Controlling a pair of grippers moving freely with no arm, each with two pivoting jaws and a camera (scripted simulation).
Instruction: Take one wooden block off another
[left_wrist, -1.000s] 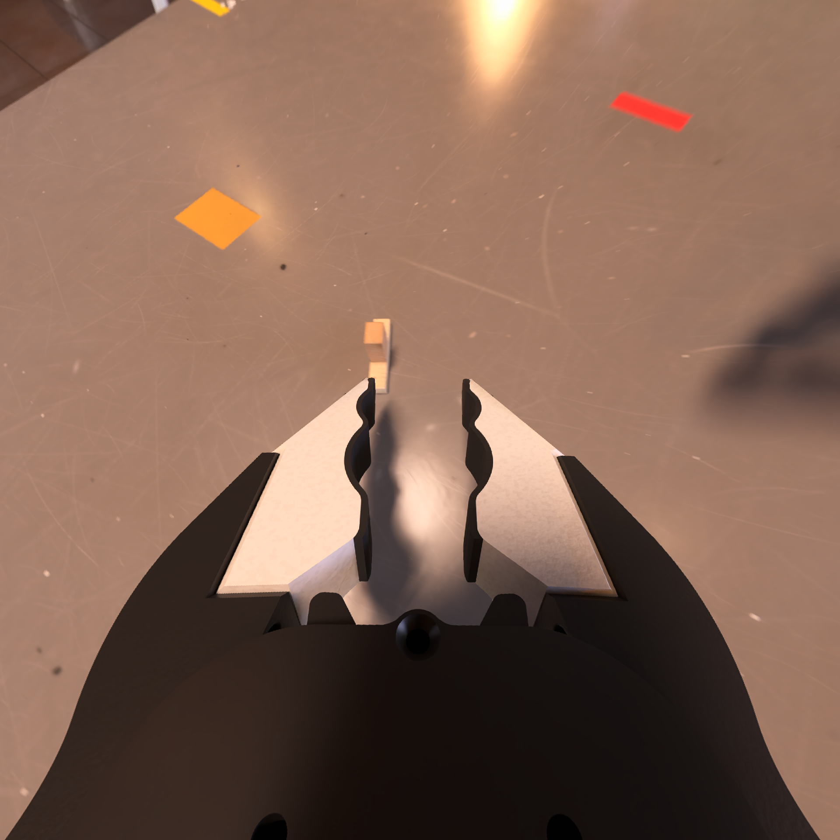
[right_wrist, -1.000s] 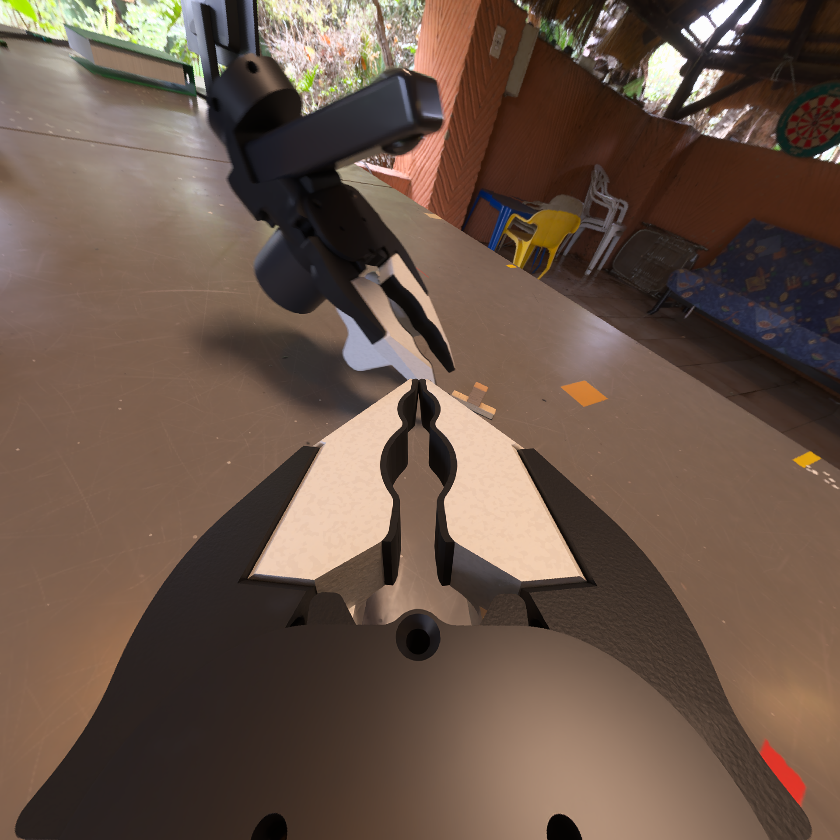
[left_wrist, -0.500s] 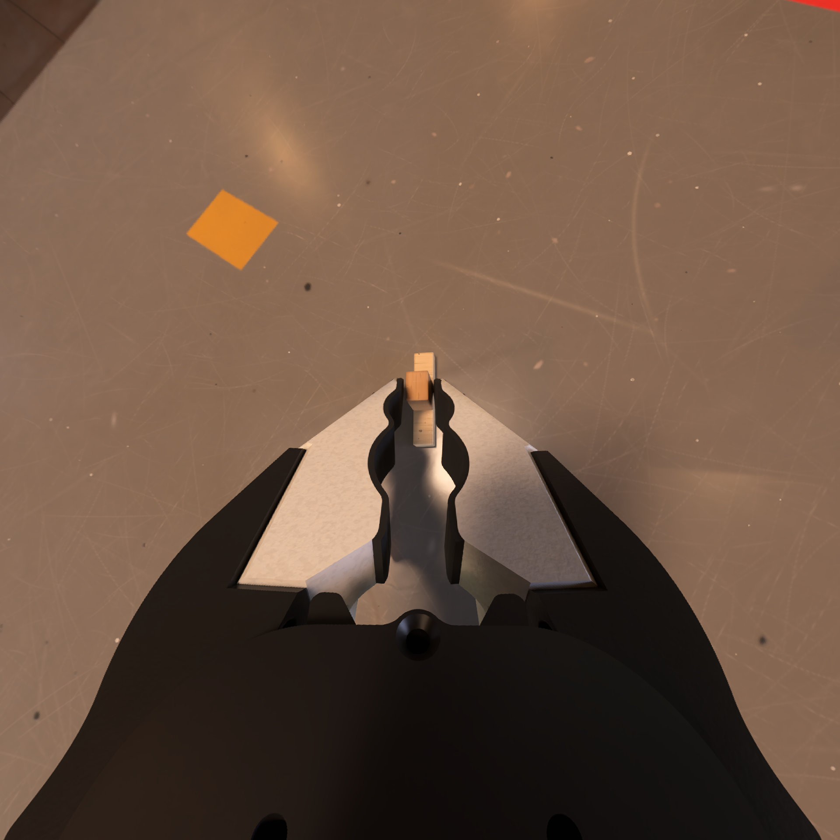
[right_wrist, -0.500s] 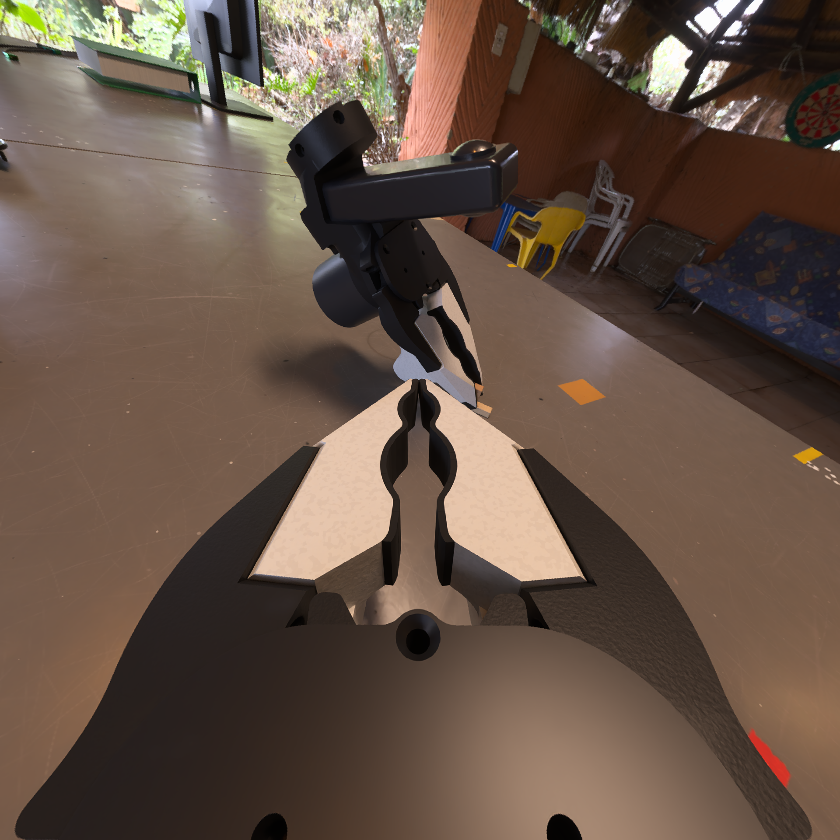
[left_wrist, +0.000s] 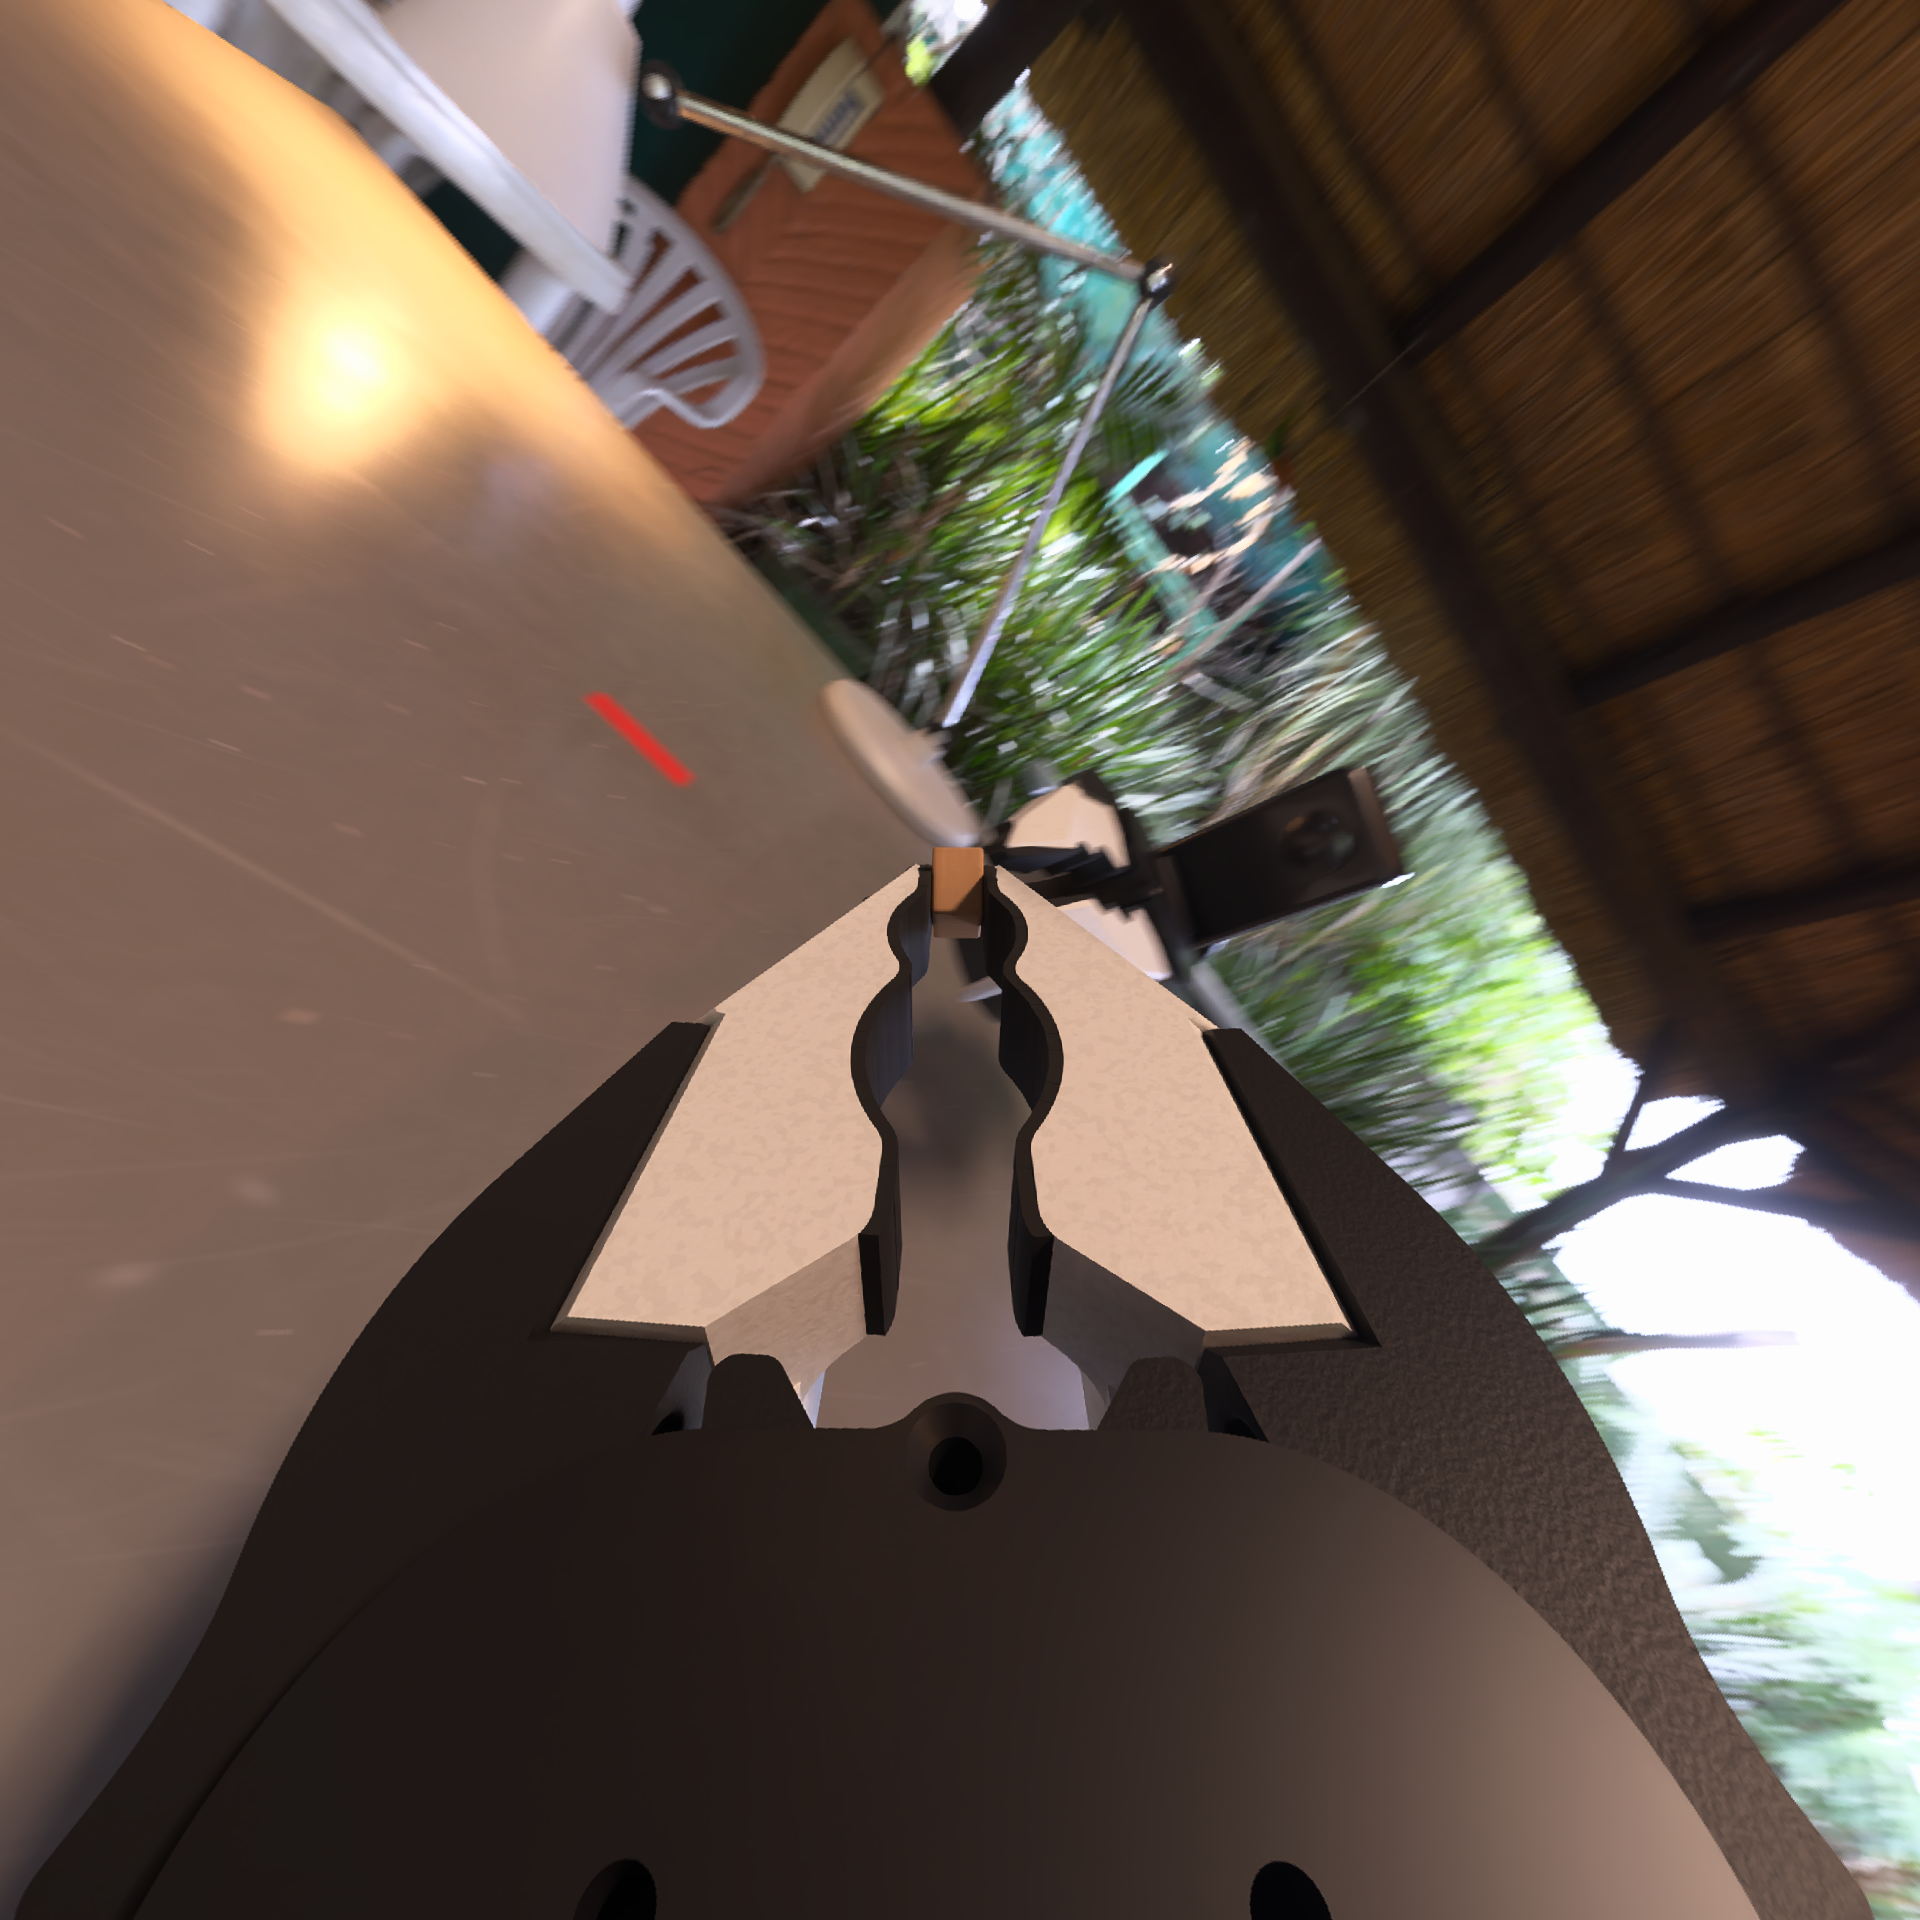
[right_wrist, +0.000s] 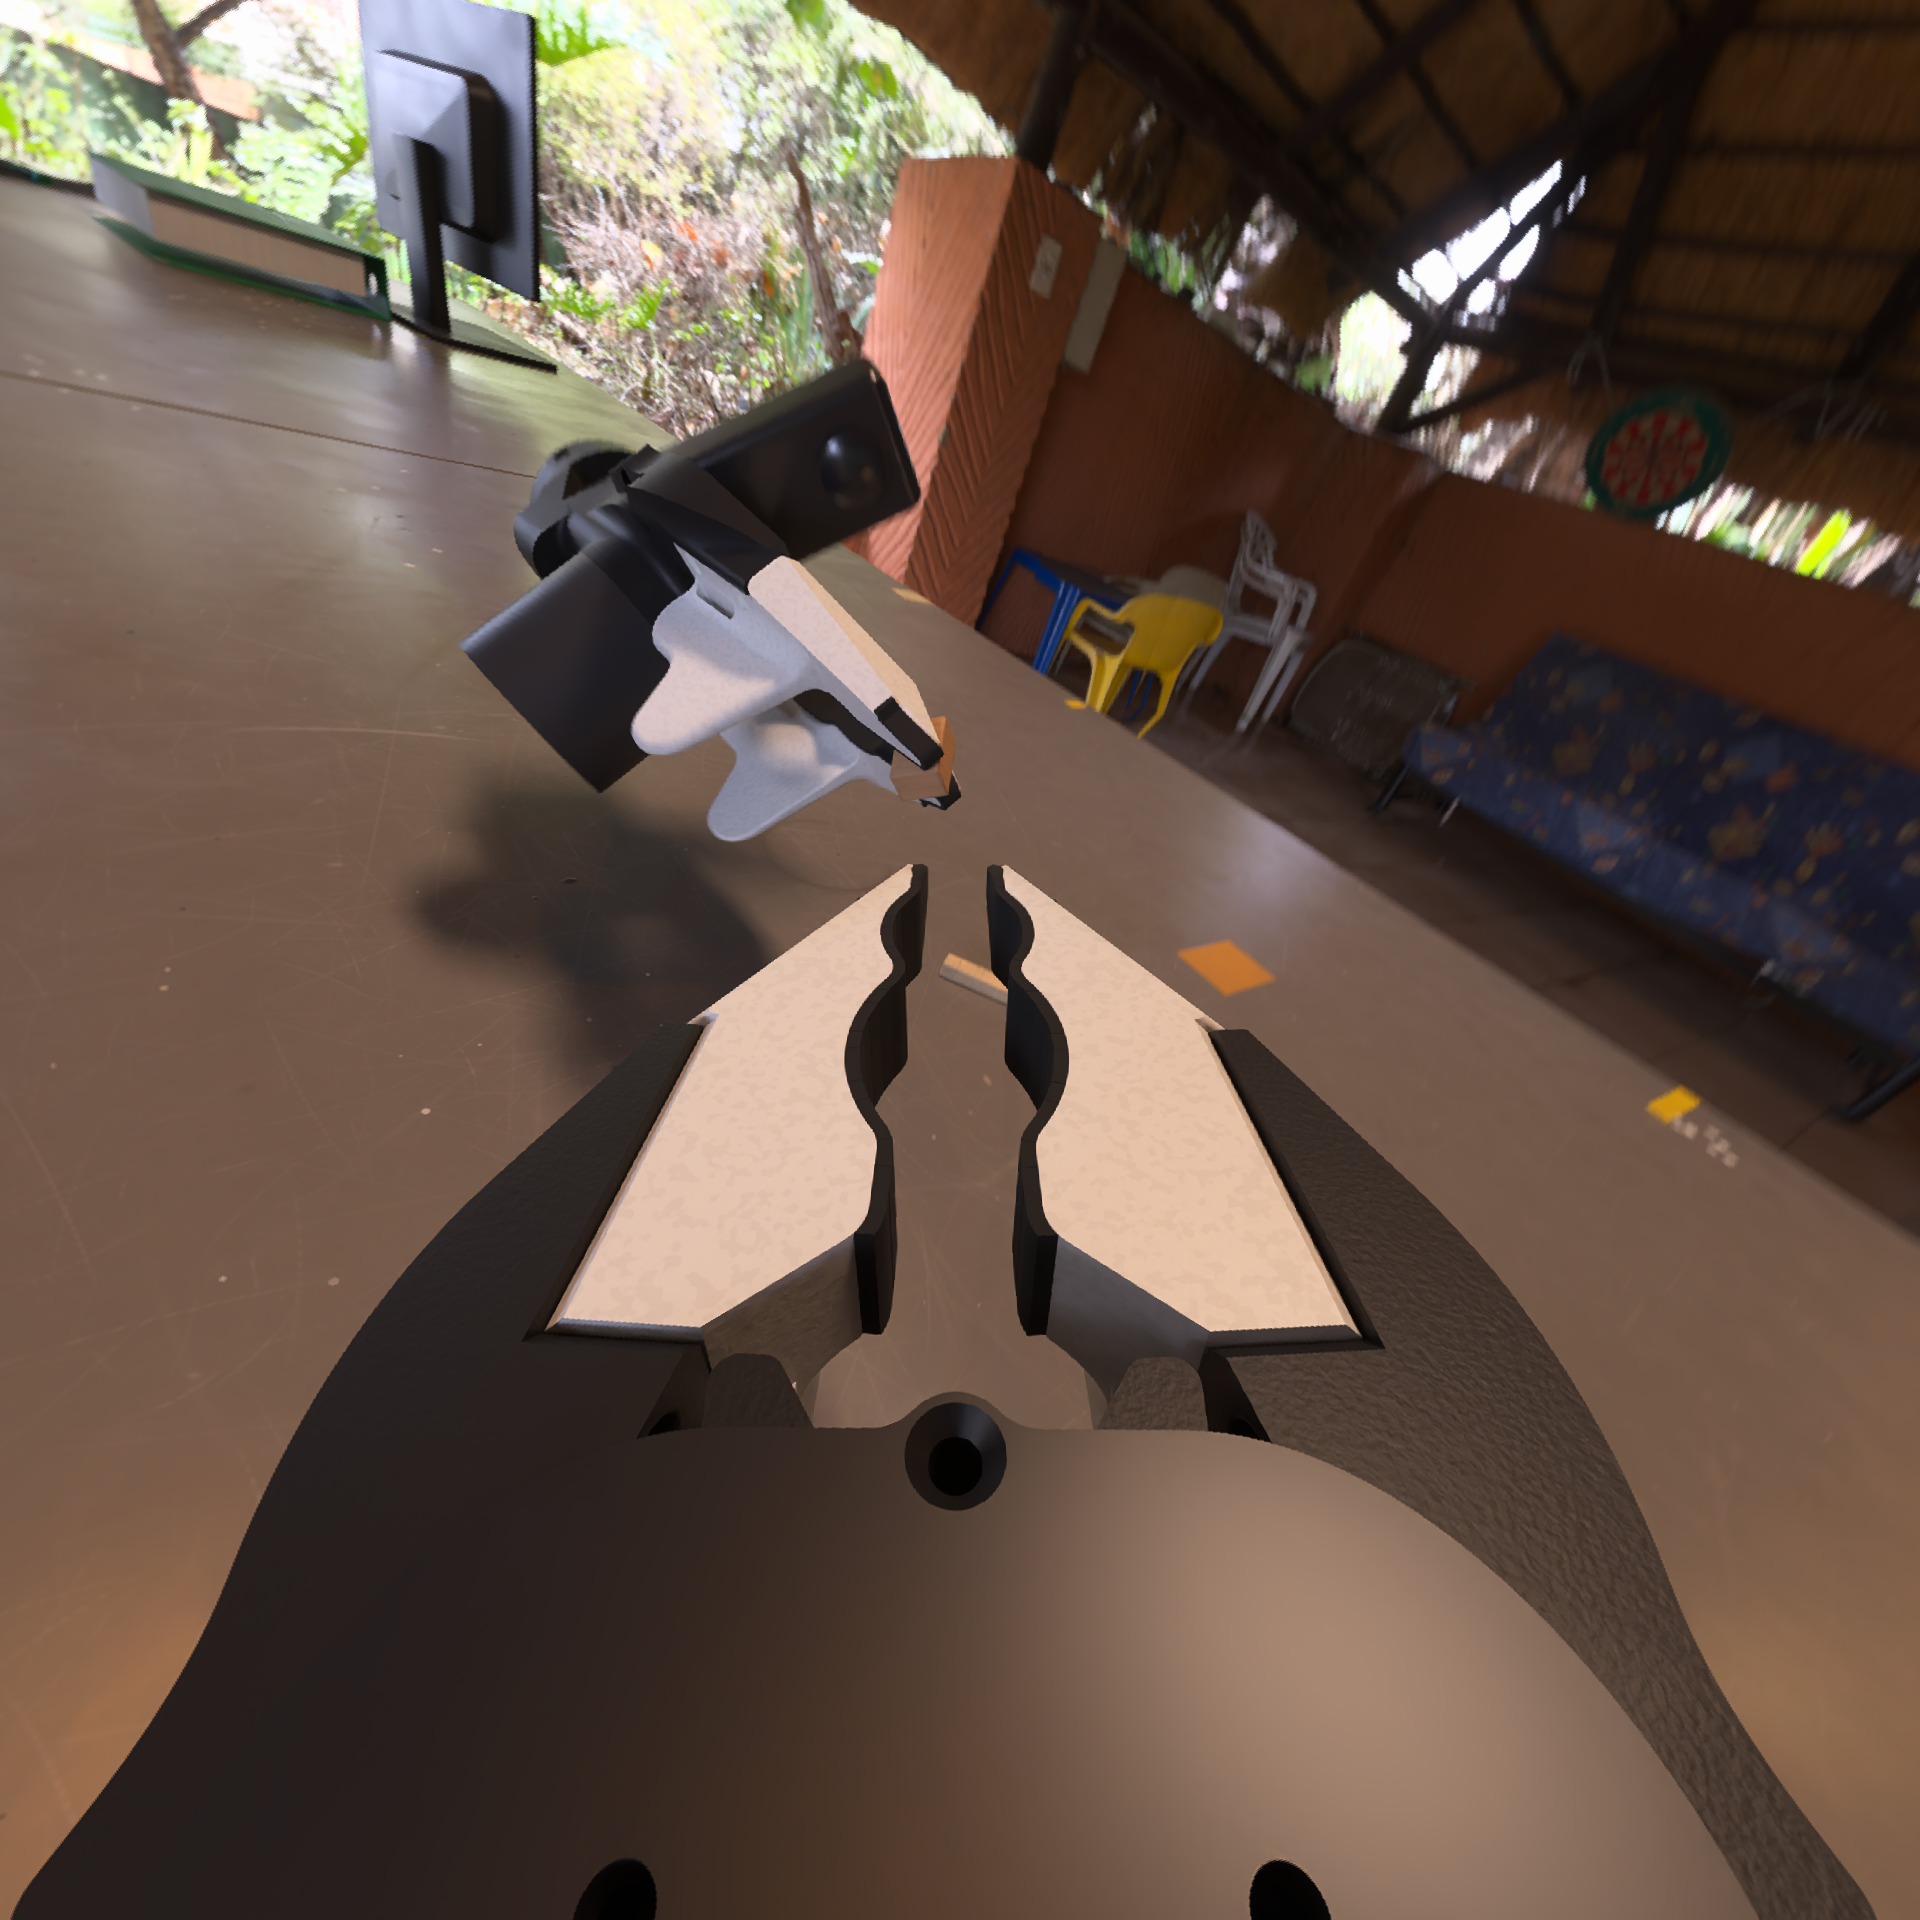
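Note:
My left gripper (left_wrist: 957, 883) is shut on a small orange-brown wooden block (left_wrist: 957, 889) pinched at its fingertips. It holds the block in the air above the table, rolled to one side. The right wrist view shows that same gripper (right_wrist: 928, 767) lifted, with the block (right_wrist: 925, 774) at its tip. A pale wooden block (right_wrist: 971, 977) lies flat on the brown table (right_wrist: 312, 1039), seen between my right gripper's fingers. My right gripper (right_wrist: 956, 883) is open and empty, low over the table, just short of the pale block. It also shows far off in the left wrist view (left_wrist: 1070, 868).
An orange square marker (right_wrist: 1226, 966) and a small yellow marker (right_wrist: 1673, 1104) lie on the table to the right. A red strip (left_wrist: 639, 738) lies on the table. A monitor (right_wrist: 457, 177) and a flat green-edged box (right_wrist: 239, 234) stand at the far left. The table edge runs along the right.
My left gripper closed on the orange-brown block, lifted it off the pale block and rolled sideways. My right gripper went from shut to open.

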